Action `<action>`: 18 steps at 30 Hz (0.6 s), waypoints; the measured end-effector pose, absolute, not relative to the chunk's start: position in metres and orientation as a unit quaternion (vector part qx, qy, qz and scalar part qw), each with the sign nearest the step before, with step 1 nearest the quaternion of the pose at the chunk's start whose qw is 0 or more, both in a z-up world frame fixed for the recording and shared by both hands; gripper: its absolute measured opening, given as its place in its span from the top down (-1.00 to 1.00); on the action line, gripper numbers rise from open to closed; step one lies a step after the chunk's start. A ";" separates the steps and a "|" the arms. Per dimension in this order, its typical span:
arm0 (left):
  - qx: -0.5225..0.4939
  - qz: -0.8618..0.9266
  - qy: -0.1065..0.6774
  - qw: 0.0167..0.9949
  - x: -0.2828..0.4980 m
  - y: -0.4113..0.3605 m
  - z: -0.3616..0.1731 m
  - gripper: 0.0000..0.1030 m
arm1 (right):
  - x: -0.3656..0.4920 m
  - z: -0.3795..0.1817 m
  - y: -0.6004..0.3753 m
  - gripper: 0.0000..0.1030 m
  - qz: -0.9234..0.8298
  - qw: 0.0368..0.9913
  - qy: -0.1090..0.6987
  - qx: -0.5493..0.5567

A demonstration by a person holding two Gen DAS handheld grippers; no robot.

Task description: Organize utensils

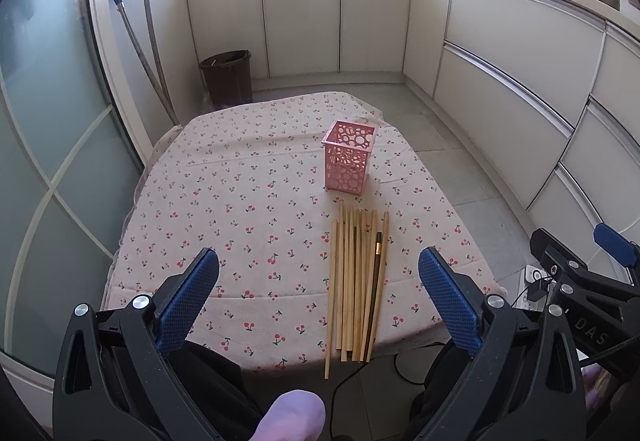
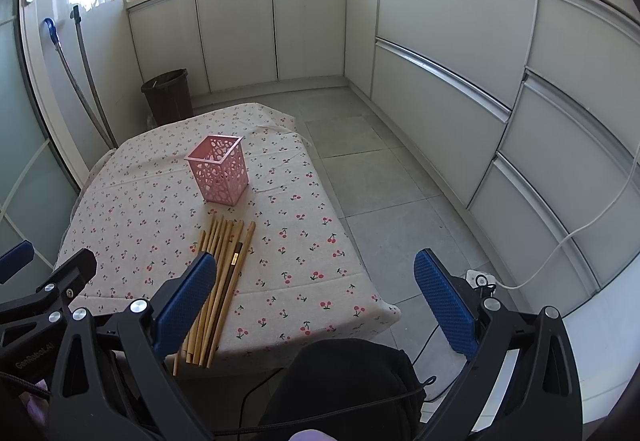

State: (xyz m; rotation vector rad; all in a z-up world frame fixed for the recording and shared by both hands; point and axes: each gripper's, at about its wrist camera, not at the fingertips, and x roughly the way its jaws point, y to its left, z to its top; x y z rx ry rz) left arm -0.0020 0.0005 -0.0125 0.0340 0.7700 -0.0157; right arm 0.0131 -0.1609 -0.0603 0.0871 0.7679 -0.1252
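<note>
A bundle of chopsticks (image 1: 356,281) lies lower centre on the cherry-print counter (image 1: 240,201), just below an empty pink holder (image 1: 349,163). Both tools, left (image 1: 320,297) and right (image 2: 316,297), hover with fingers apart, holding nothing. Sorting appears unstarted; next comes pinching chopsticks. White kitchen cabinets (image 1: 500,81) fill the upper right.

Small table (image 1: 200,201), cherry-print cloth (image 1: 248,177); on it upright pink holder (image 1: 349,162), chopsticks (image 1: 356,281) lying just beside.

Both wrist cams sit low at table (image 1: 240,181) near edge, facing 12 o'clock; shared: pink holder (image 2: 218,171), probably same cabinets.
</note>
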 end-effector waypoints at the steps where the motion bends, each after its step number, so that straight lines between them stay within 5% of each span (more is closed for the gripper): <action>1: 0.017 -0.008 0.375 0.927 -0.002 0.000 -0.012 -0.86 | 0.013 -0.060 -0.161 -0.87 -0.061 0.924 0.374 0.043; 18: 0.015 -0.003 0.366 0.930 -0.005 0.002 -0.005 -0.86 | 0.007 -0.051 -0.162 -0.87 -0.061 0.927 0.367 0.035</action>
